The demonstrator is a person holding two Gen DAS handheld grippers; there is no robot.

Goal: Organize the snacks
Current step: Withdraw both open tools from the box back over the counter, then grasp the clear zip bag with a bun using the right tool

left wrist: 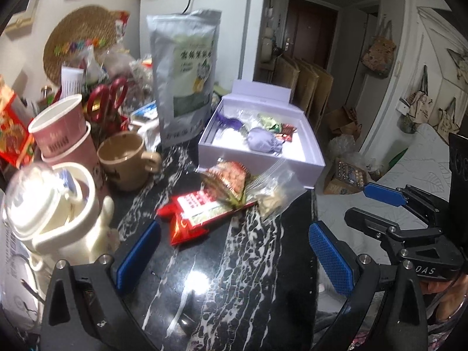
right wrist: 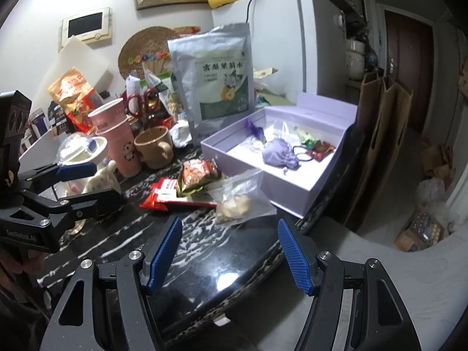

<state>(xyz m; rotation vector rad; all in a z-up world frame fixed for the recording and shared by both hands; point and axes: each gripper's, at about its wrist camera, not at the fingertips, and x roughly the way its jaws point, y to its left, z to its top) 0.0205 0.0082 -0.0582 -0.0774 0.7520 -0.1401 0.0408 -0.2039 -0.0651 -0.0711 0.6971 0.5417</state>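
On the black marble counter [left wrist: 222, 286] lie a red snack packet [left wrist: 193, 210], a brown-and-green packet [left wrist: 228, 181] on top of it, and a clear zip bag of pale pieces [left wrist: 275, 193]. Behind them an open lilac box [left wrist: 292, 158] holds a purple pouch [left wrist: 261, 140] and small wrapped sweets [left wrist: 280, 130]. My left gripper [left wrist: 234, 234] is open, just short of the red packet. My right gripper [right wrist: 229, 234] is open too, close in front of the clear zip bag [right wrist: 237, 204], with the red packet [right wrist: 163, 196] to its left and the lilac box [right wrist: 292, 193] beyond.
A tall silver pouch [left wrist: 184, 73] stands behind the box. Stacked pink paper cups [left wrist: 63, 131], a tan mug [left wrist: 128, 158], a white lidded jug [left wrist: 58, 213], red scissors [left wrist: 106, 99] and other clutter crowd the counter's left. The counter's edge drops off on the right.
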